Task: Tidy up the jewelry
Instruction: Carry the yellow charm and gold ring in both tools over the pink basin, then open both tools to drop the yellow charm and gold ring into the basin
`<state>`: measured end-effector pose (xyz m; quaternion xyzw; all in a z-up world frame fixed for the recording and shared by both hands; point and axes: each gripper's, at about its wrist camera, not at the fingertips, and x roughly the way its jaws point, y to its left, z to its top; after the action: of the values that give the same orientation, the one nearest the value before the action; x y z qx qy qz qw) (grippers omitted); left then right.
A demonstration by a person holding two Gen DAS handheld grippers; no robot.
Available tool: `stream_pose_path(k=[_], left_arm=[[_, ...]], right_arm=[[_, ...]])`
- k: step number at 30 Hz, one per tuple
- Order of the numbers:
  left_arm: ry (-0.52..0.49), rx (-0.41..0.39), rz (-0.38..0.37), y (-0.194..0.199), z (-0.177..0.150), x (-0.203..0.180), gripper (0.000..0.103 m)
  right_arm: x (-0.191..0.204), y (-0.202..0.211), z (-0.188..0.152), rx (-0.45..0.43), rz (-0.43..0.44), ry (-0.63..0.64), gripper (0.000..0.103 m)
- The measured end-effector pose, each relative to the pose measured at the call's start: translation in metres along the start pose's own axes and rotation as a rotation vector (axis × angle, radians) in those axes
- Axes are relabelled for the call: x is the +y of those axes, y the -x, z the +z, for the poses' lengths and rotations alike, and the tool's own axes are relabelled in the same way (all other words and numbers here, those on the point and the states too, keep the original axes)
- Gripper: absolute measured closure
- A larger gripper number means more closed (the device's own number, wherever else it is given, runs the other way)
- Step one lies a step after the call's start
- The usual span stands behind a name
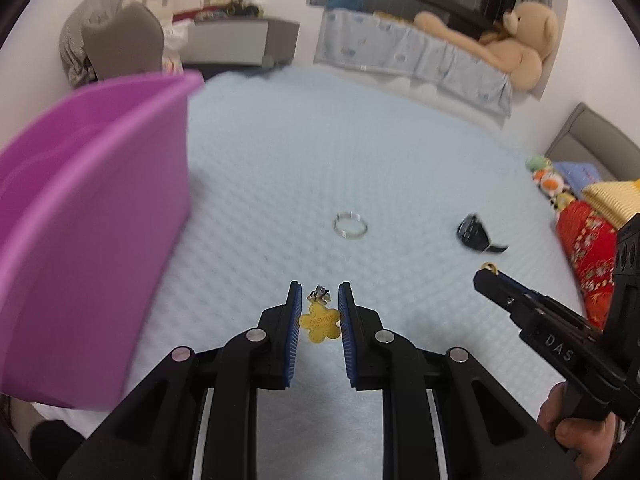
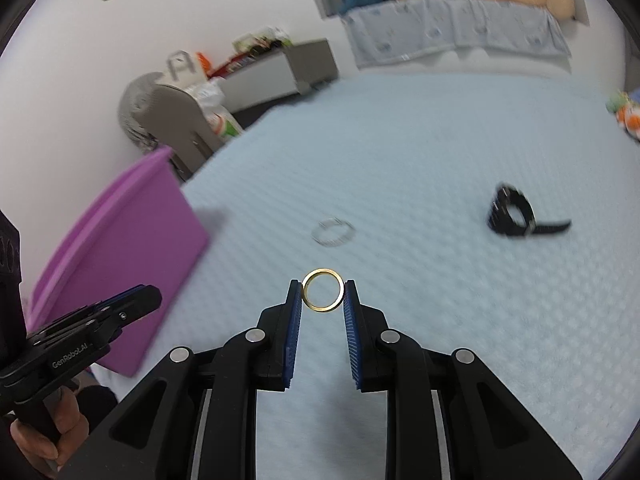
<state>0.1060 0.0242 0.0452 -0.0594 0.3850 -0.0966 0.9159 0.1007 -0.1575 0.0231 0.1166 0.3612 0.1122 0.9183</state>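
So you've got one piece in each hand right now. Your left gripper (image 1: 319,300) has its fingers pinching a yellow flower tag (image 1: 320,323) with a small silver charm (image 1: 320,294) at its top, held clear above the bed (image 1: 360,152). Your right gripper (image 2: 322,294) is clamped on a gold ring (image 2: 322,290), pads pressing it from both sides, ring standing upright between the tips.

Looks to me like the carry step: both items are picked and lifted, and the purple bin (image 1: 92,216) off to the left is the obvious place for them. It's just beside the left gripper, rim near that hand, while the right one is further off.

Next move, I reckon, is swinging both over the bin's open top before letting go. The ring is only caught at its edges, so don't twist or jolt it or it could pop out. The tag hangs loosely too, so get low inside the bin before spreading the fingers.

Still left on the bed: a silver ring (image 1: 351,225) out in the middle and a black watch (image 2: 516,216) well to its right. Those come after.
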Motion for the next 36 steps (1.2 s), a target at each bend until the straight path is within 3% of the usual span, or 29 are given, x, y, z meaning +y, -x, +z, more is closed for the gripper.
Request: stream_pose_path(k=[7, 16, 21, 26, 32, 36], left_arm=[[0.028, -0.105, 0.001, 0.053, 0.033, 0.03, 0.084], [0.094, -0.179, 0.136, 0.104, 0.058, 0.105, 0.084], [0.144, -0.168, 0.226, 0.113, 0.053, 0.151, 0.084], [0.199, -0.107, 0.306, 0.102, 0.047, 0.194, 0.084], [0.237, -0.041, 0.355, 0.084, 0.038, 0.223, 0.084], [0.24, -0.015, 0.385, 0.075, 0.036, 0.231, 0.084]], right_arm=[[0.059, 0.014, 0.027, -0.042, 0.07, 0.061, 0.082], [0.162, 0.0, 0.067, -0.046, 0.235, 0.174, 0.082], [0.226, -0.031, 0.076, 0.013, 0.318, 0.253, 0.082], [0.27, -0.069, 0.077, 0.102, 0.35, 0.33, 0.082], [0.303, -0.114, 0.069, 0.237, 0.325, 0.411, 0.082], [0.305, -0.132, 0.067, 0.26, 0.3, 0.431, 0.082]])
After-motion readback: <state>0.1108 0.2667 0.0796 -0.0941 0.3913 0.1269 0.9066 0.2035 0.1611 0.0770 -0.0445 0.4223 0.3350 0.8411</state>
